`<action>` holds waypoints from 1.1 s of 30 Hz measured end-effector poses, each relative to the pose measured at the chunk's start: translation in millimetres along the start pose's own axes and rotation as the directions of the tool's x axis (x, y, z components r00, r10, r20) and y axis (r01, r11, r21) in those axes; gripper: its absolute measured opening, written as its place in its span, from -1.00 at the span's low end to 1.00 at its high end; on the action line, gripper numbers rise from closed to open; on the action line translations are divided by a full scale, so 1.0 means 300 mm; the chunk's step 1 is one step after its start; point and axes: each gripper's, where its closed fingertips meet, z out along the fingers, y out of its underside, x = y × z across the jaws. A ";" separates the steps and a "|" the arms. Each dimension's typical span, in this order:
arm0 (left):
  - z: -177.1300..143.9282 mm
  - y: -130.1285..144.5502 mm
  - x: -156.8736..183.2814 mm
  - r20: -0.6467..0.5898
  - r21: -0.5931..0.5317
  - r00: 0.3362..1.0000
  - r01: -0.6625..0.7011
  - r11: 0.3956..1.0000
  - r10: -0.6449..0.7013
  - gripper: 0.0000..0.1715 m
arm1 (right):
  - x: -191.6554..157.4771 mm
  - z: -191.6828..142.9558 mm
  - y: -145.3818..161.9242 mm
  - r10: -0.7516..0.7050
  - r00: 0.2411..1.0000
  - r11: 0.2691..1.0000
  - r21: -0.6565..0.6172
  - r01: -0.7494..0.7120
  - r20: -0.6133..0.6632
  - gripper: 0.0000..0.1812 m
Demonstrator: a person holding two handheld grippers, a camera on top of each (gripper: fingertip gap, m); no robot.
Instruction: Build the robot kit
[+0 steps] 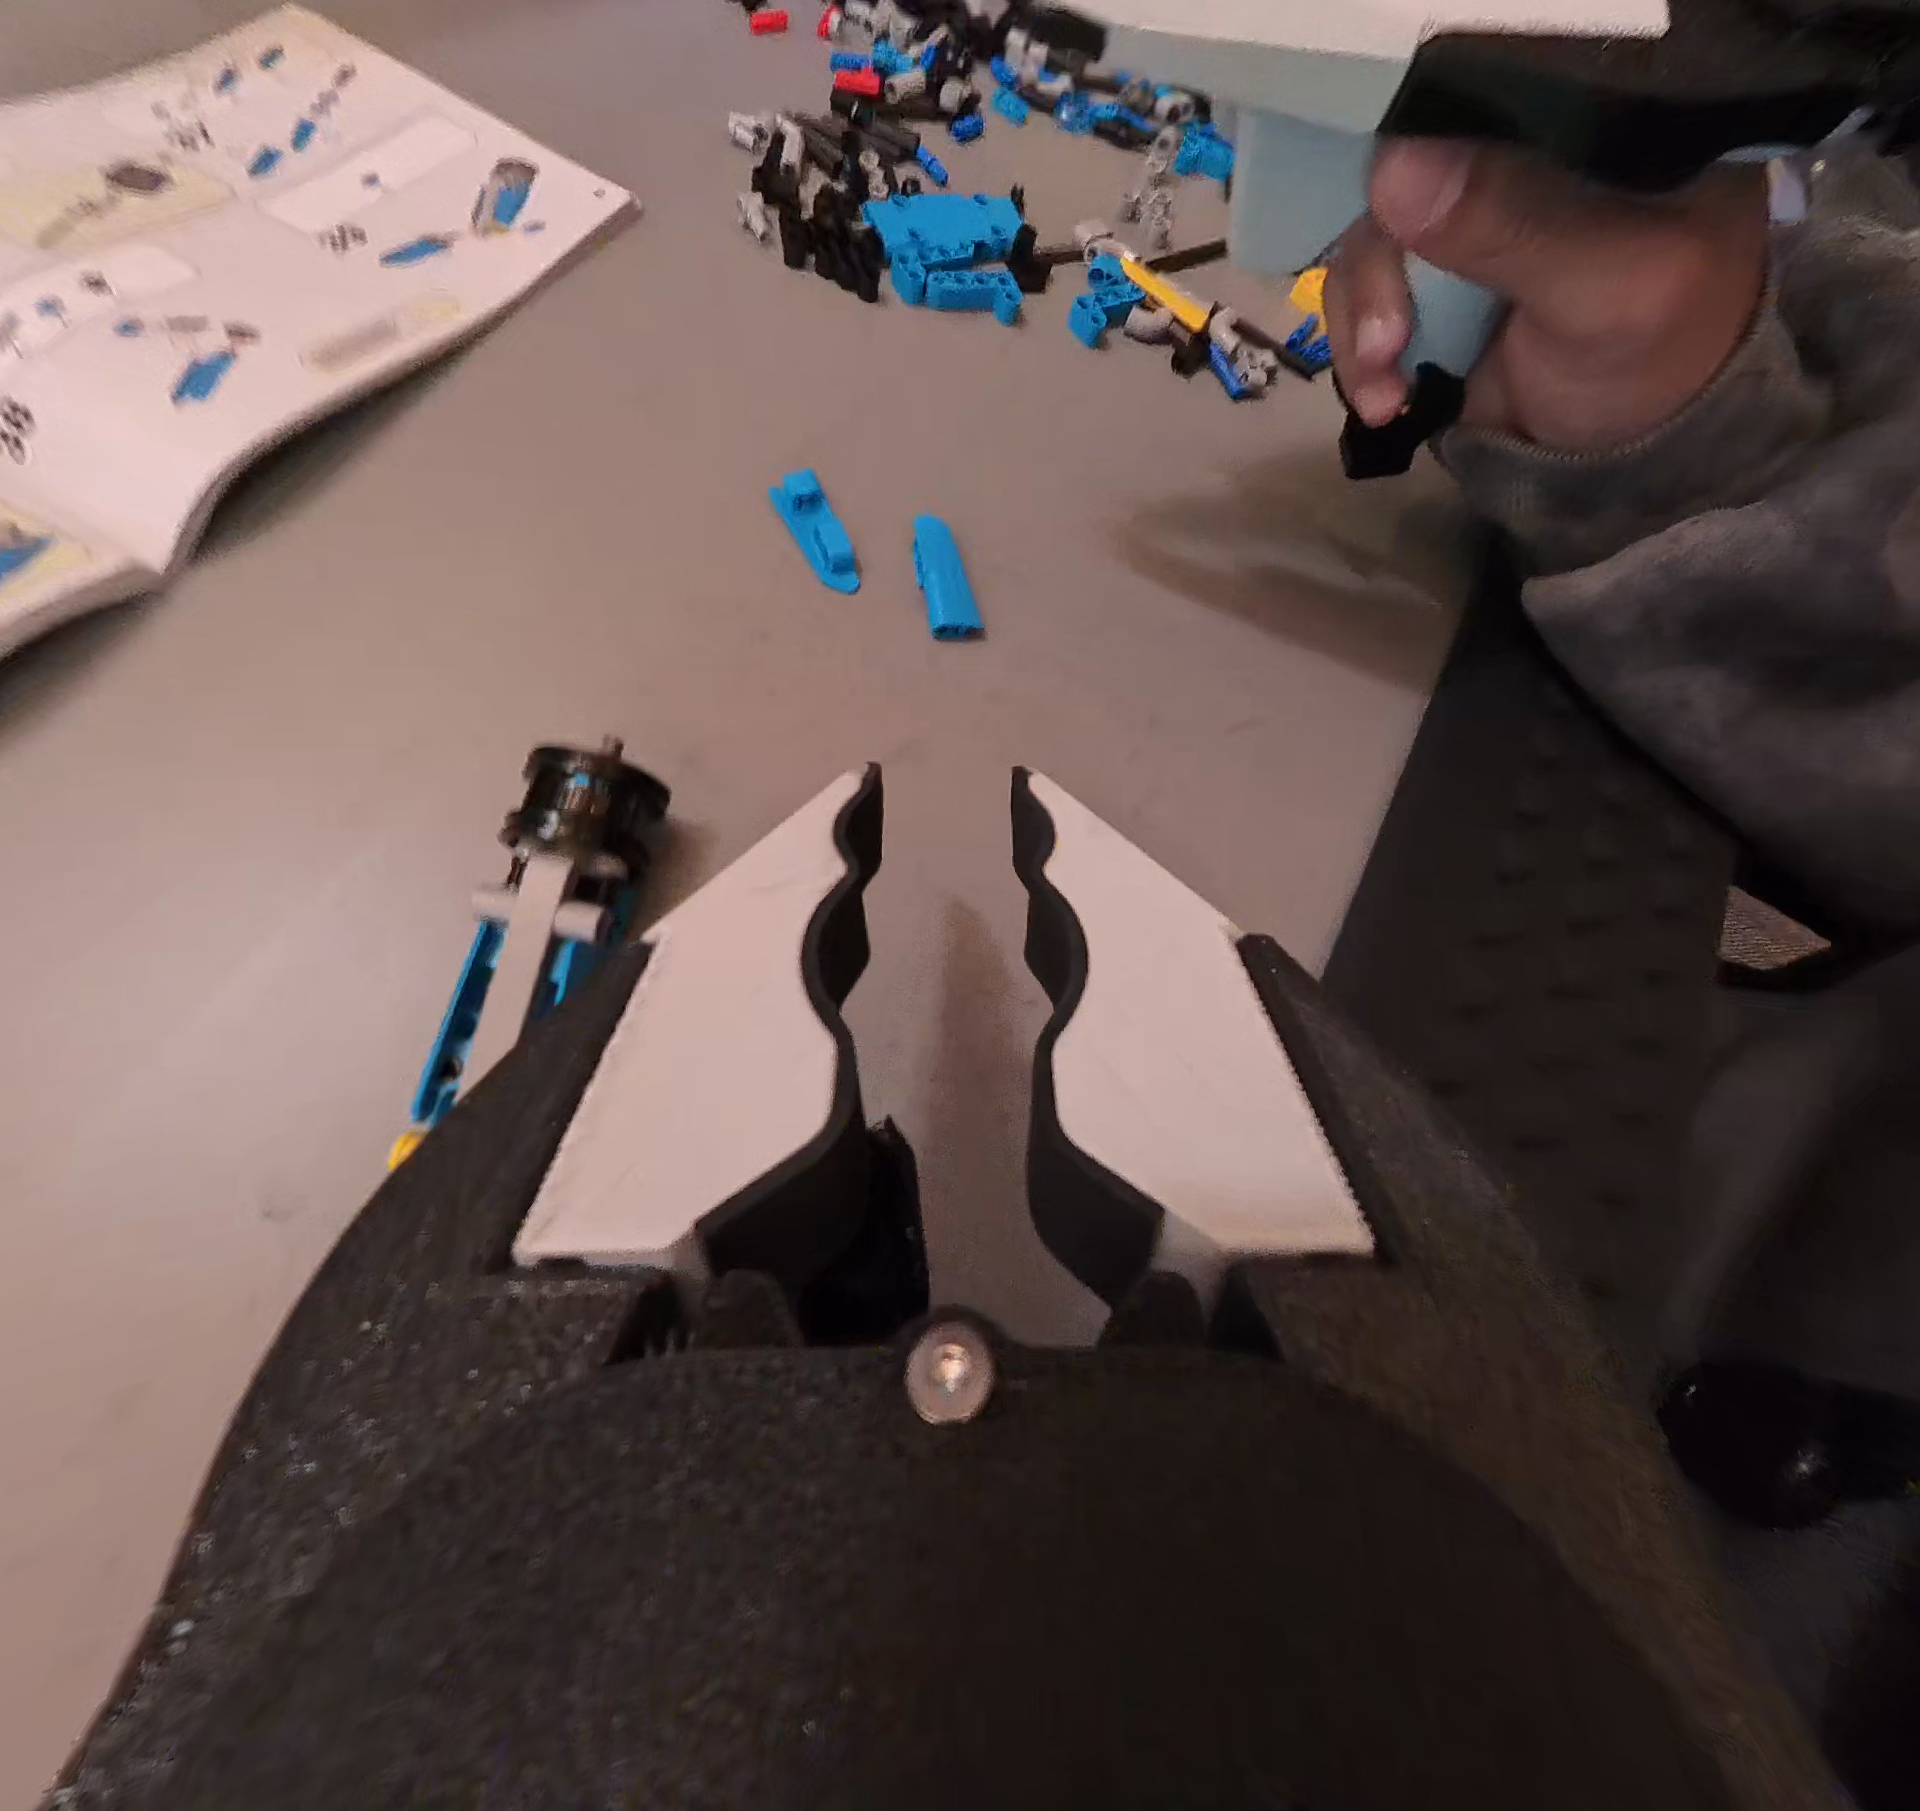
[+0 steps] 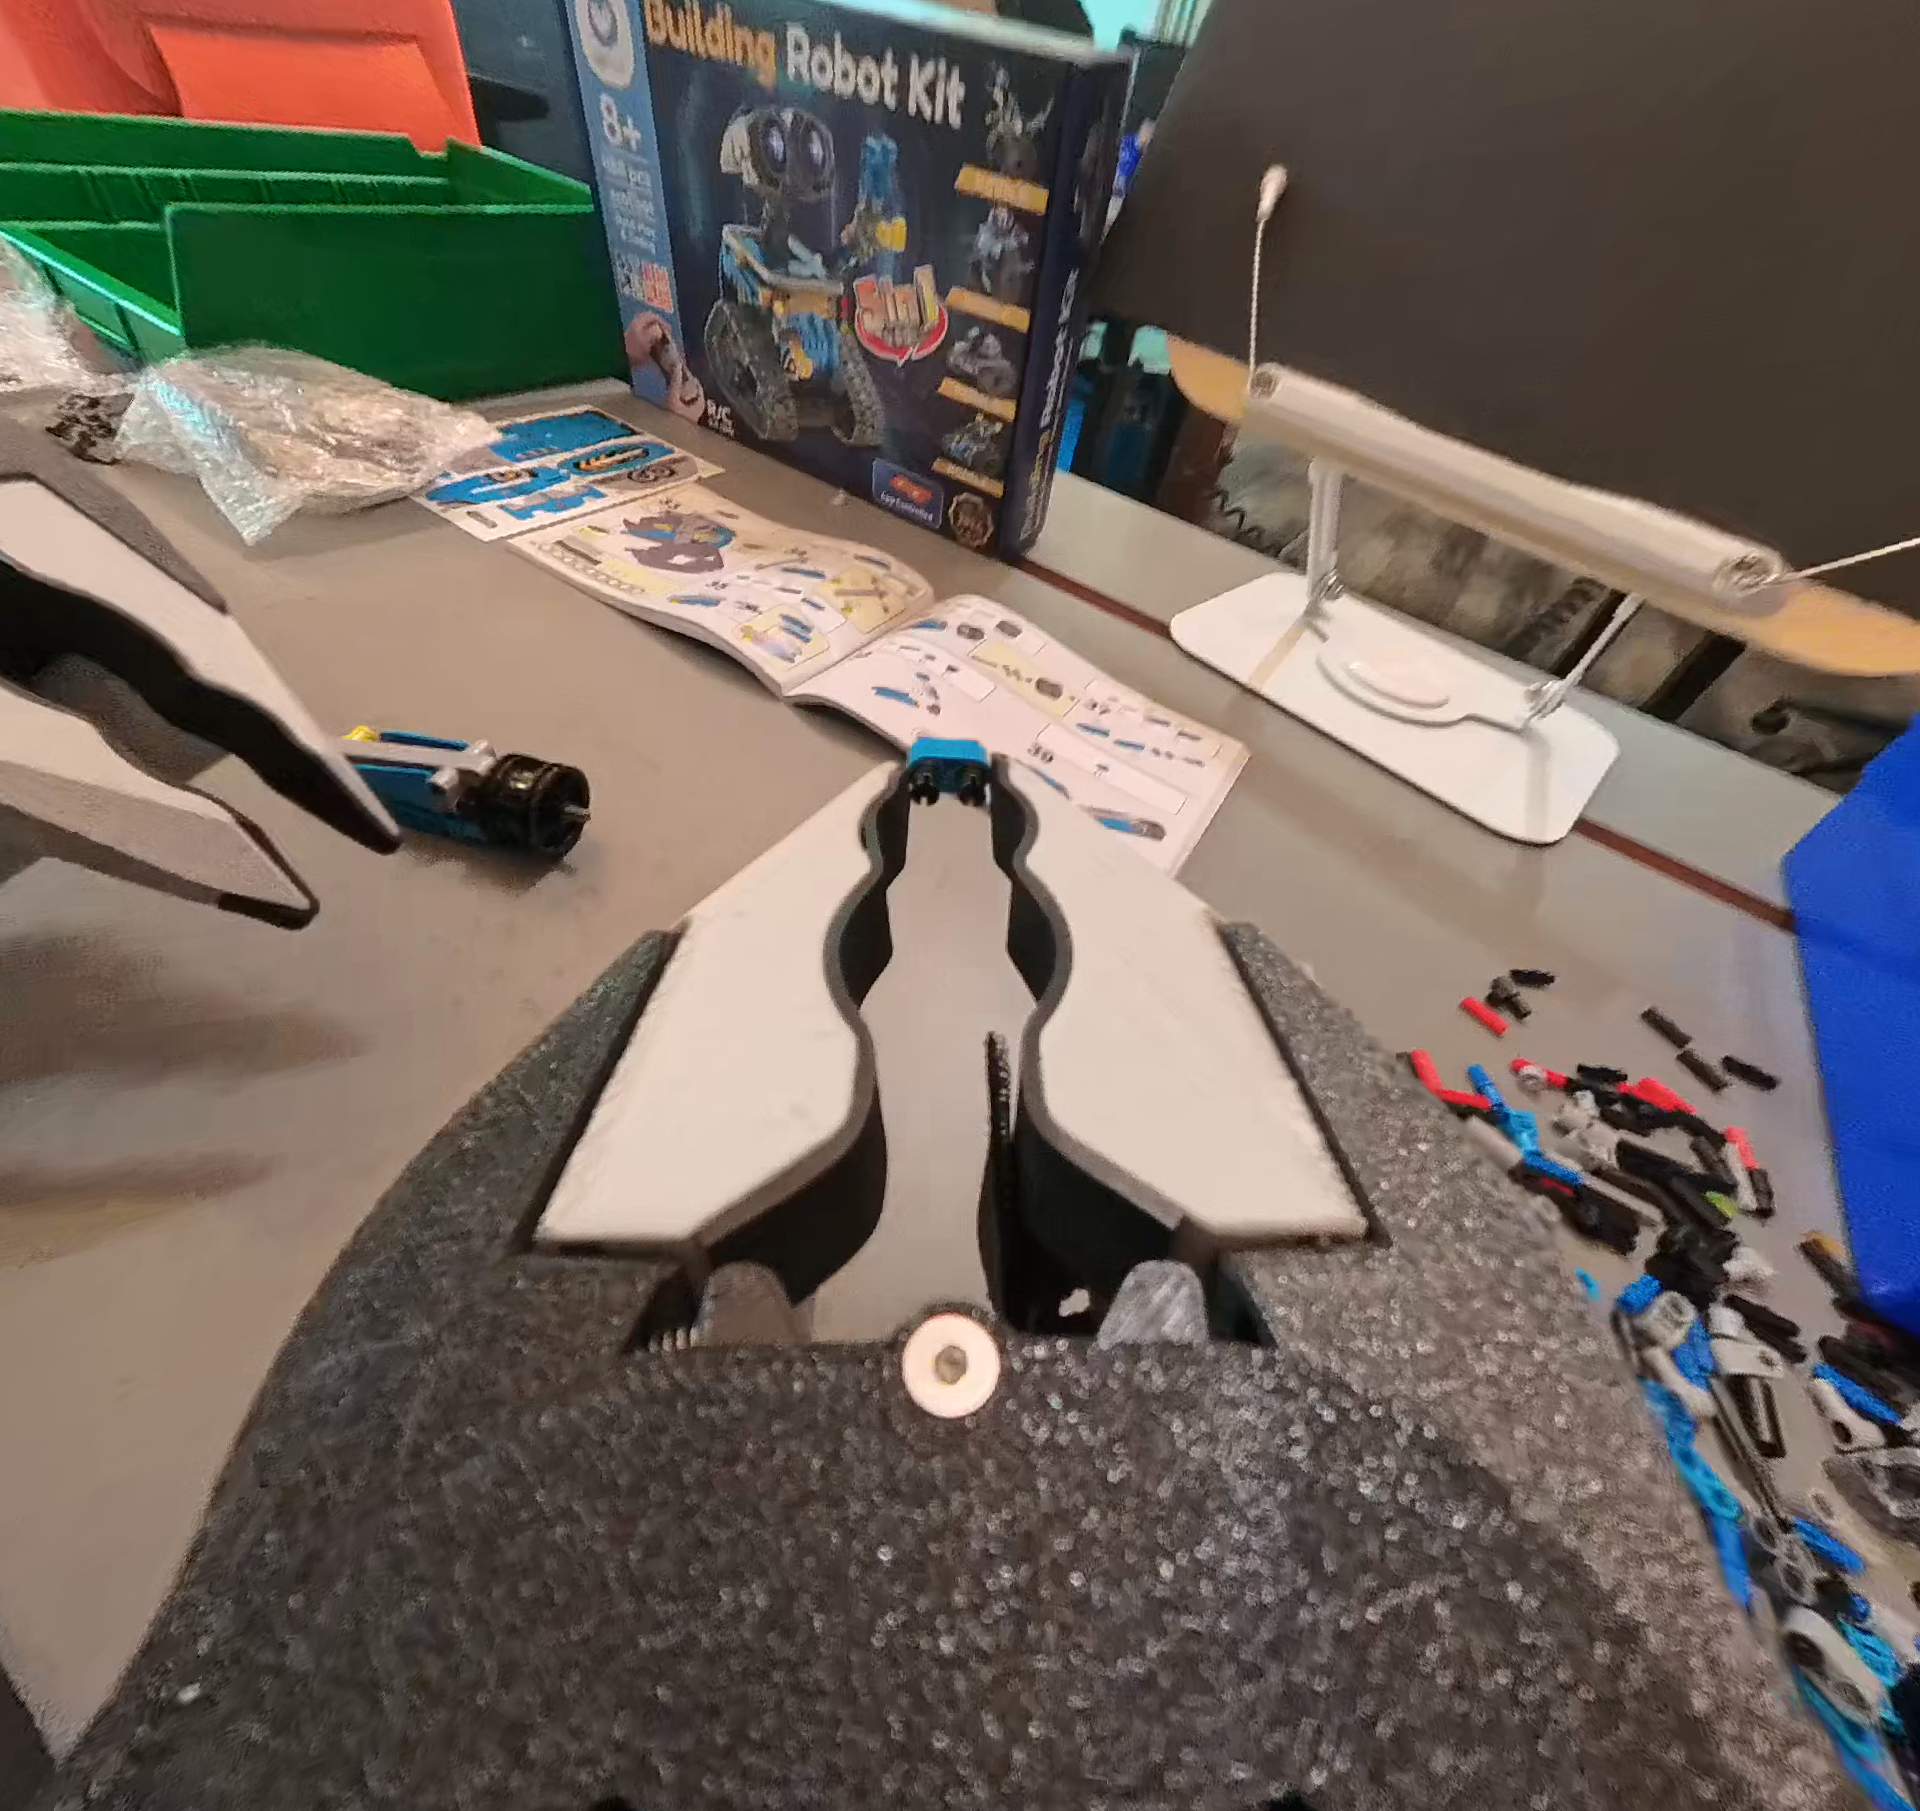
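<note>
Right now your right gripper [image 2: 943, 793] pinches a small blue brick [image 2: 945, 762] at its tips; keep it level. Your left gripper [image 1: 945, 774] hangs open, empty, beside the motor assembly [image 1: 551, 888].

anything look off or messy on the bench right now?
Nothing damaged. Loose building pieces lie scattered in a heap beside the blue bin, and crumpled plastic bags sit by the green bins. The right gripper pinches a small blue brick.
</note>
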 end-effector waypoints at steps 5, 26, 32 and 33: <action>-0.047 -0.088 0.109 -0.056 0.025 0.998 0.010 1.000 -0.009 -0.72 | -0.001 -0.038 -0.060 -0.016 1.000 0.995 0.094 0.019 -0.026 -0.83; -0.089 0.080 0.001 0.203 0.105 0.951 -0.260 0.960 0.235 -0.87 | 0.077 -0.024 0.008 0.582 0.781 0.797 0.034 -0.603 0.224 -0.83; -0.056 0.103 -0.014 0.138 0.099 0.970 -0.215 0.972 0.201 -0.86 | 0.070 0.008 0.048 0.615 0.757 0.780 -0.029 -0.625 0.221 -0.83; -0.052 0.105 -0.015 0.136 0.095 0.971 -0.211 0.973 0.197 -0.86 | 0.073 0.010 0.049 0.618 0.754 0.777 -0.028 -0.629 0.221 -0.83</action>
